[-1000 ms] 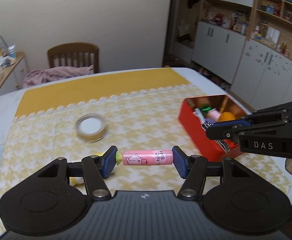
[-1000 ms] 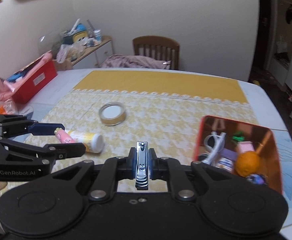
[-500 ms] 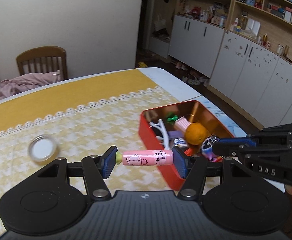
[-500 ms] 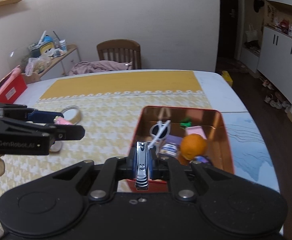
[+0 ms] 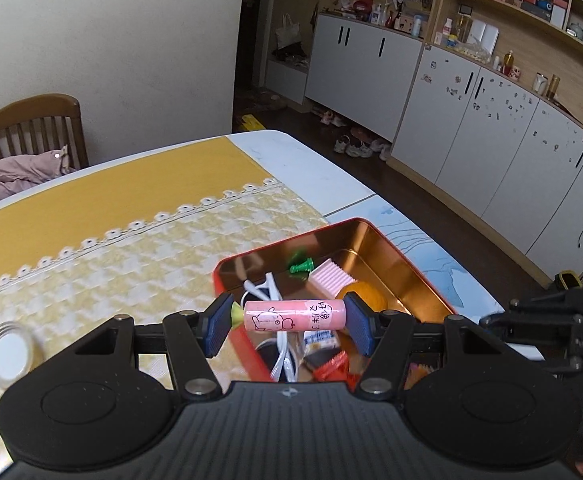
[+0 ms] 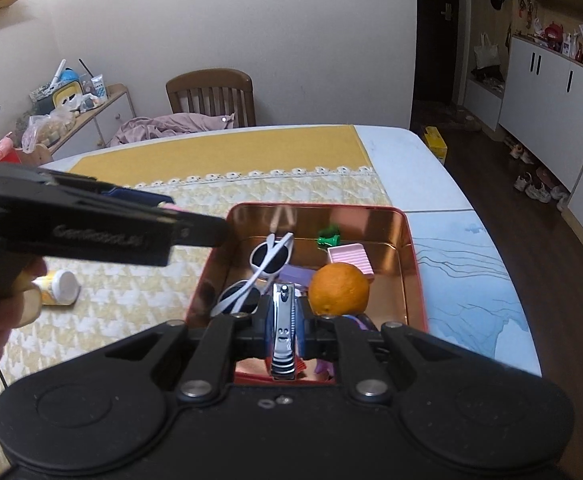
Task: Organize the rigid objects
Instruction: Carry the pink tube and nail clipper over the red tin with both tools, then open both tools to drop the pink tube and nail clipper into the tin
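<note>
Tube (image 5: 294, 315), clipper (image 6: 284, 328) above tin (image 6: 413, 264)

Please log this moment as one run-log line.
left tool: shut on pink tube | right tool: shut on nail clipper | both over red tin | nothing released

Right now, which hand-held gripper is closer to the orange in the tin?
Right. The right hand-held gripper, shut on the nail clipper, hangs just beside the orange. The left hand-held gripper, holding the pink tube, is over the tin's opposite edge.
</note>
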Demonstrator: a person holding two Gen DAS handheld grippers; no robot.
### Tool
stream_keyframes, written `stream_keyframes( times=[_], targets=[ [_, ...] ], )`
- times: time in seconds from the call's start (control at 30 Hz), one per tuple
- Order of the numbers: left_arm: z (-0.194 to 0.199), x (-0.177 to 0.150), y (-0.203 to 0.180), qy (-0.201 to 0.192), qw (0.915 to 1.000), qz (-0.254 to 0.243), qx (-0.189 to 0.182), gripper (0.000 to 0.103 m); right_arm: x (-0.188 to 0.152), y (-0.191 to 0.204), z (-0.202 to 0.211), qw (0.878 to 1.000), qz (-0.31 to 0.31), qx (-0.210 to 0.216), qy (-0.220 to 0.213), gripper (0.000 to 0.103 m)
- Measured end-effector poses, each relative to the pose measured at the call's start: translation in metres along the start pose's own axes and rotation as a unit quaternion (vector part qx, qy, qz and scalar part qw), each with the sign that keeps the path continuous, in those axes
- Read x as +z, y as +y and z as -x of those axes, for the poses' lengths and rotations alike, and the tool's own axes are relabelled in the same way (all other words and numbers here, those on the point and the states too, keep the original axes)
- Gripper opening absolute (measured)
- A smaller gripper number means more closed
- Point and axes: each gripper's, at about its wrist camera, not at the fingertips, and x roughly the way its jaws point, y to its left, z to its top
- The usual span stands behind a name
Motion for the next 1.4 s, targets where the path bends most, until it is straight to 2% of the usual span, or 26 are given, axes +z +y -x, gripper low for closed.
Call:
stream_keyframes(
  times=[0.63, 0.9, 1.03, 1.4],
  targets=[
    [-0.095, 0.019, -0.01, 0.042, 0.999, 0.0, 0.017, 0.059, -0.004, -0.009, -0.049, 0.998, 0.025, 0.01, 0.049, 0.01],
    [-0.115, 0.019, -0.017, 0.049, 0.9986, -0.012, 0.014, 0.059, -0.008, -0.013, -0.055, 0.998, 0.035, 0.014, 0.057, 0.01],
    [-0.122, 0.018, -0.016, 0.056, 0.9983, -0.008, 0.013, 0.059, -0.009, -0.015, -0.053, 0.998, 0.032, 0.024, 0.055, 0.017],
    [-0.13, 0.014, -0.014, 0.066, 0.9976, -0.008, 0.017, 0.059, -0.011, -0.014, -0.049, 0.997, 0.027, 0.038, 0.061, 0.022]
  ],
)
